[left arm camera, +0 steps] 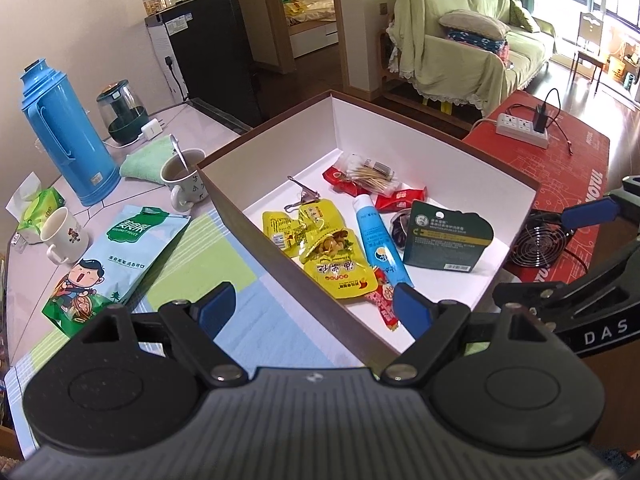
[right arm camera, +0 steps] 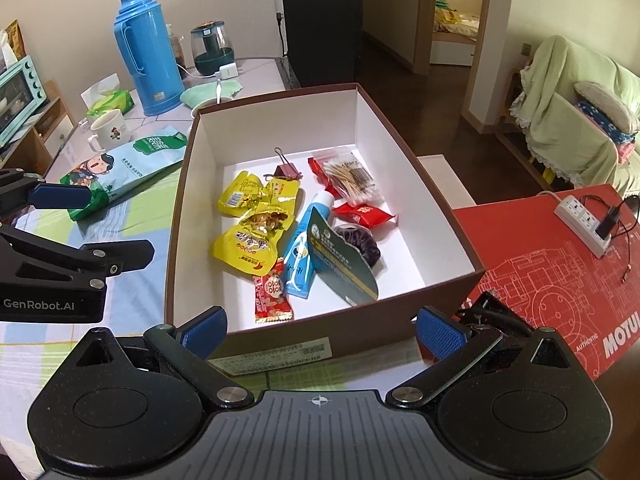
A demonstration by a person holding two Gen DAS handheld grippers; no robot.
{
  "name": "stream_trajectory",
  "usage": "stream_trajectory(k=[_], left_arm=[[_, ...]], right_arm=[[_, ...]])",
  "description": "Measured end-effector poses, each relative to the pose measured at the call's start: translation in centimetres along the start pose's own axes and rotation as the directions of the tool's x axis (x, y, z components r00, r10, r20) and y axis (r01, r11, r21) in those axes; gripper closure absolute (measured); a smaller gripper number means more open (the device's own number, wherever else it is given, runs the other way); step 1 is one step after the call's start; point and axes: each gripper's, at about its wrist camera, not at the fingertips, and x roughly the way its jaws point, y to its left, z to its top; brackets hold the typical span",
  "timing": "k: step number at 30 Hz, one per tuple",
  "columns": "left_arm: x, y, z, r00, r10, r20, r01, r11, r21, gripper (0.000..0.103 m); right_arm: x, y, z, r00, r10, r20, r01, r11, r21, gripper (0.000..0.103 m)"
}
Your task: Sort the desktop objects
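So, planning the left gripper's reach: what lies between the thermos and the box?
A mug with a spoon, beside a green cloth, sits between thermos and box; left wrist view shows it best.

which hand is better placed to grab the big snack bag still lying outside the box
Left, probably. The snack bag lies on the cloth left of the box, just ahead of the open, empty left gripper. The right gripper faces the box's near wall, with the left gripper between it and the bag.
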Motion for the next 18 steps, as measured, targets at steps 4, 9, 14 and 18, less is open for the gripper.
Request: stream_trajectory(k=[4, 9, 14, 18], left_arm=[[0.4, -0.2, 0.6, 1.000, 0.021, -0.001, -0.021, 1.000, -0.007, 0.020], [1.0, -0.5, 1.3, 0.999, 0.047, -0.004, -0.047, 0.999, -0.013, 0.020], [1.5, -0.8, 1.6, 0.998, 0.061, -0.014, -0.061, 0.998, -0.021, 0.020], [1.7, -1.0, 1.6, 0.997, 0.068, -0.023, -0.069, 0.997, -0.023, 0.020]], right_arm=[[0.4, -0.6, 0.6, 1.000, 0.012, -0.001, -0.012, 1.000, -0.014, 0.000], [0.9, -1.2, 1.4, 1.000, 0.028, -0.003, -0.028, 0.999, -0.031, 0.000], [1.4, -1.7, 2.0, 0.999, 0.041, -0.006, -0.042, 0.998, -0.046, 0.000], [1.7, -1.9, 2.2, 0.999, 0.050, -0.011, -0.051, 0.997, -0.052, 0.000]])
